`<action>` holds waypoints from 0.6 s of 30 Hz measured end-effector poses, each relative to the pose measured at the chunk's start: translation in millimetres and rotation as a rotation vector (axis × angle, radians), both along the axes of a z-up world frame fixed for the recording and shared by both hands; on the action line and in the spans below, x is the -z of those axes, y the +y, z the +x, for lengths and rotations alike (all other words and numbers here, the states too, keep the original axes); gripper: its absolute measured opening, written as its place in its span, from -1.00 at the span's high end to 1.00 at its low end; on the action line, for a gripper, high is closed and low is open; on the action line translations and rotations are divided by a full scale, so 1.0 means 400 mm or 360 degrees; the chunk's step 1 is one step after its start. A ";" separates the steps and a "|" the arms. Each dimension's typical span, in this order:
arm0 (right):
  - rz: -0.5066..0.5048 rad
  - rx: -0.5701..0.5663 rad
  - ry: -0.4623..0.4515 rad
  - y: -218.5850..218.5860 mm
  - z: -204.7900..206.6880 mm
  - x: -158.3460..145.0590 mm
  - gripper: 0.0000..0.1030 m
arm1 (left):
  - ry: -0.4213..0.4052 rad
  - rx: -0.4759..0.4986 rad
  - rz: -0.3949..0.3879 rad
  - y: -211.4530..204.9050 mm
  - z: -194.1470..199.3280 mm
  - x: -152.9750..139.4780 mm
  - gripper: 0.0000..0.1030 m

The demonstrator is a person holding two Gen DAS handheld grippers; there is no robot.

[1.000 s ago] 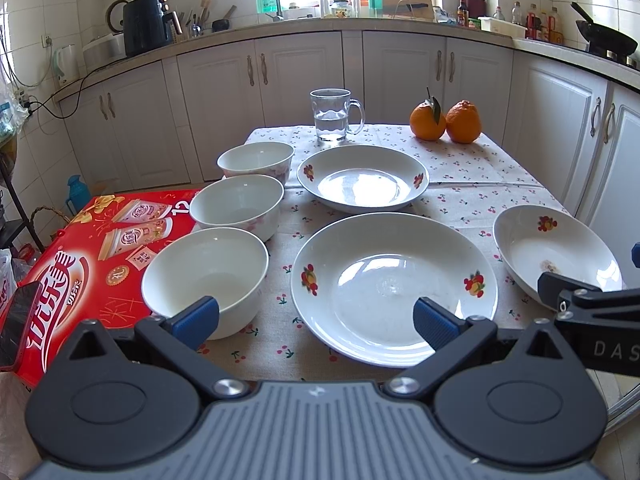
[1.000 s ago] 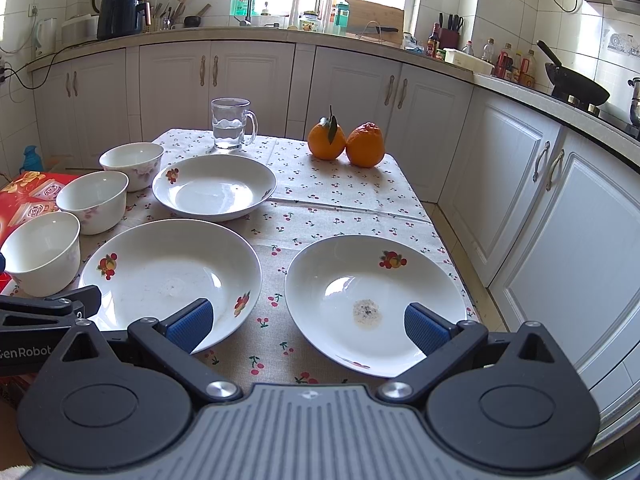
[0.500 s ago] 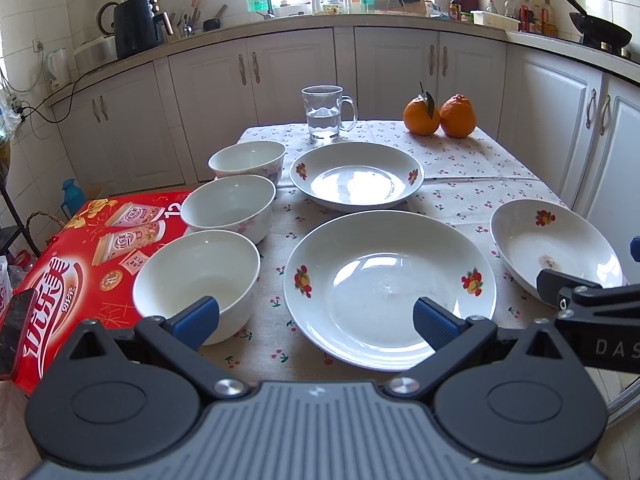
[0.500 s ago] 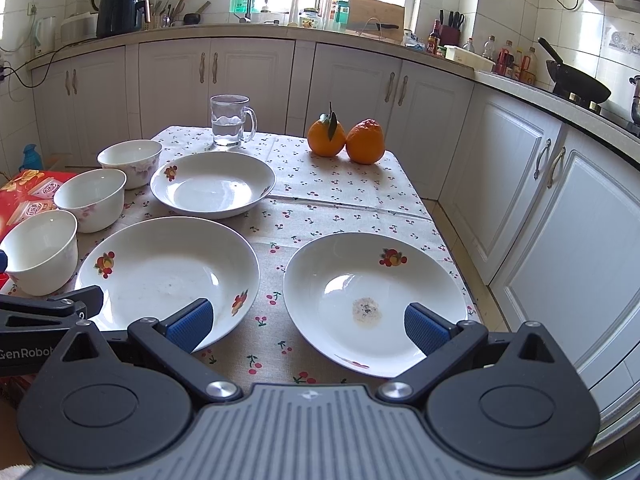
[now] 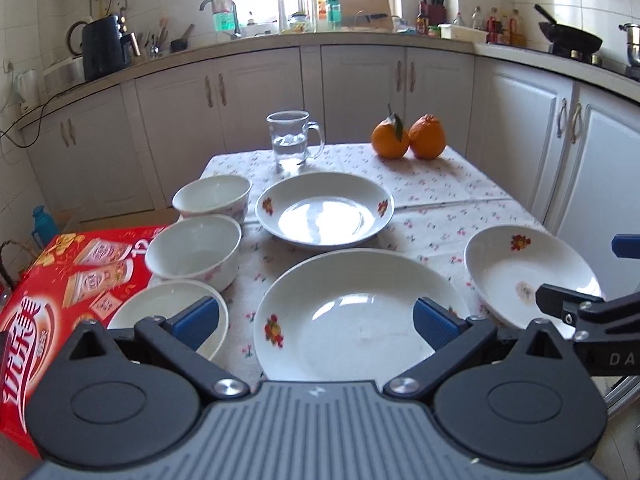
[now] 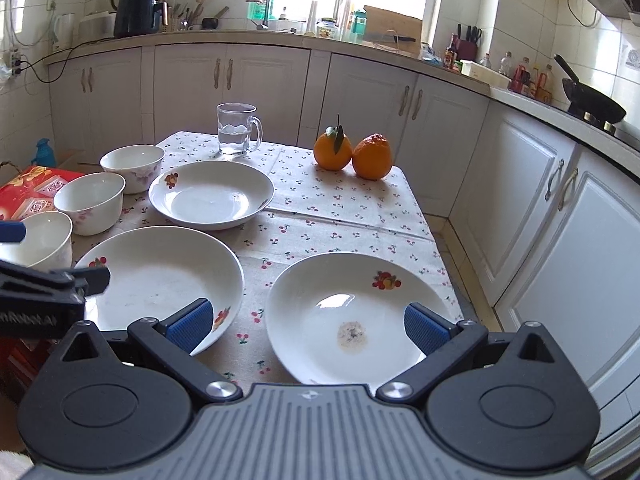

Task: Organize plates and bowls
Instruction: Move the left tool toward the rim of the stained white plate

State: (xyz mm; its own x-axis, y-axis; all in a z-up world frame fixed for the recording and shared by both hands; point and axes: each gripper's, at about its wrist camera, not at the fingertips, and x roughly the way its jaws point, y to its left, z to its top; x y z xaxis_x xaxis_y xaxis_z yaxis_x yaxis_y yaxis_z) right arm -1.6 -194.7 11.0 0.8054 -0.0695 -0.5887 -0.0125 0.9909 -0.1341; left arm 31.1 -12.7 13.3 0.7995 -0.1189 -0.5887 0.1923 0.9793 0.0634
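Note:
Three white plates with fruit motifs lie on the cherry-print tablecloth: a large near one [image 5: 352, 316] [image 6: 160, 276], a far one [image 5: 324, 208] [image 6: 212, 194], and a right one with a brown stain [image 5: 528, 276] [image 6: 356, 320]. Three white bowls stand in a row on the left: near [image 5: 160, 308] [image 6: 40, 240], middle [image 5: 196, 248] [image 6: 90, 202], far [image 5: 214, 196] [image 6: 134, 166]. My left gripper [image 5: 316, 322] is open over the large plate's near edge. My right gripper [image 6: 306, 326] is open over the stained plate's near edge. Both are empty.
A glass mug of water [image 5: 292, 142] [image 6: 238, 130] and two oranges [image 5: 408, 138] [image 6: 352, 152] stand at the table's far end. A red carton [image 5: 52, 284] sits left of the table. White cabinets surround the table.
Both grippers have dropped lower and moved slightly forward toward the plates. Nothing on the table has moved; both stay open.

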 end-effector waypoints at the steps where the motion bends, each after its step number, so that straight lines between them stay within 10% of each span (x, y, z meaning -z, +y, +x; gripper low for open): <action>1: 0.0003 -0.0007 -0.0005 -0.015 0.001 -0.001 -1.00 | 0.0006 0.0015 -0.0011 -0.002 0.010 -0.006 -0.99; 18: 0.0162 -0.0179 0.0205 -0.210 -0.004 0.134 -1.00 | 0.0178 0.0305 -0.0126 -0.085 0.158 0.020 -0.99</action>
